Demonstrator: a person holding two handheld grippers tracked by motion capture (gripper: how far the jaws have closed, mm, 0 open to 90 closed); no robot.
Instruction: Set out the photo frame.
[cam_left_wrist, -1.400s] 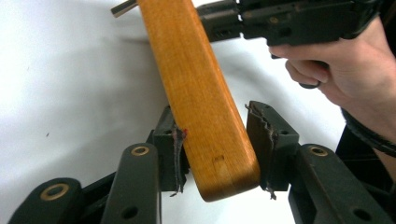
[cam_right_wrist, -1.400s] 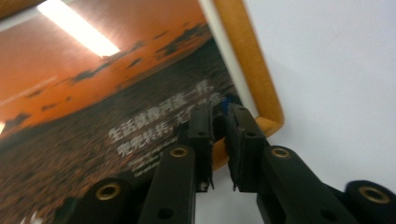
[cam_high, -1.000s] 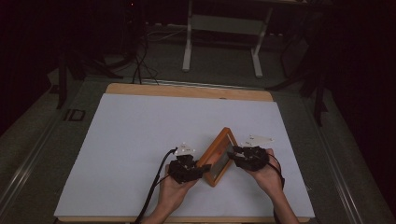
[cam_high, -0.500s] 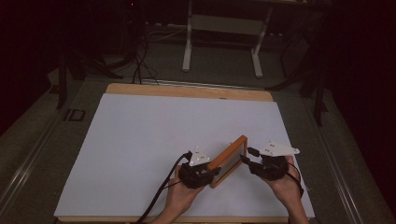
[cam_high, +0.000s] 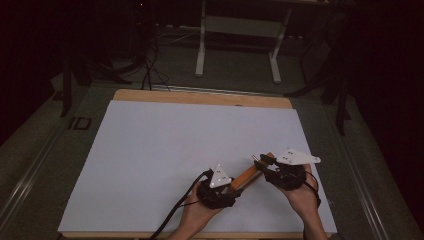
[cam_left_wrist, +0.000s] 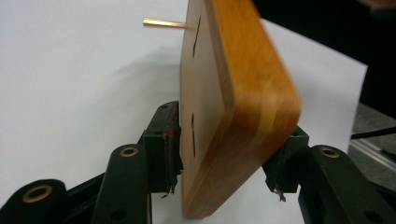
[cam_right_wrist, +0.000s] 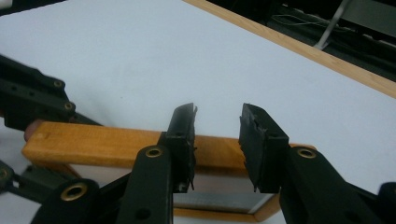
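A wooden picture frame (cam_high: 248, 174) stands on edge on the white table sheet (cam_high: 165, 145), near its front right. In the left gripper view the frame (cam_left_wrist: 238, 93) is a thick orange-brown board with slots and a brass pin (cam_left_wrist: 163, 22). My left gripper (cam_high: 234, 186) (cam_left_wrist: 226, 154) clasps its near corner, a pad against each side; the jaws have just been opening wider around it. My right gripper (cam_high: 262, 161) (cam_right_wrist: 217, 126) hovers over the frame's far end (cam_right_wrist: 102, 144). Its jaws have just been closing and nothing sits between its pads.
The table's wooden rim (cam_high: 200, 96) runs along the far side. A grey metal stand (cam_high: 237, 45) and cables lie on the dark floor beyond. The left gripper's cable (cam_high: 175, 212) trails off the front edge.
The frame has swung from a raised diamond shape down to a low strip on edge. Both hands have drifted right and toward the front, the right gripper now off the frame.
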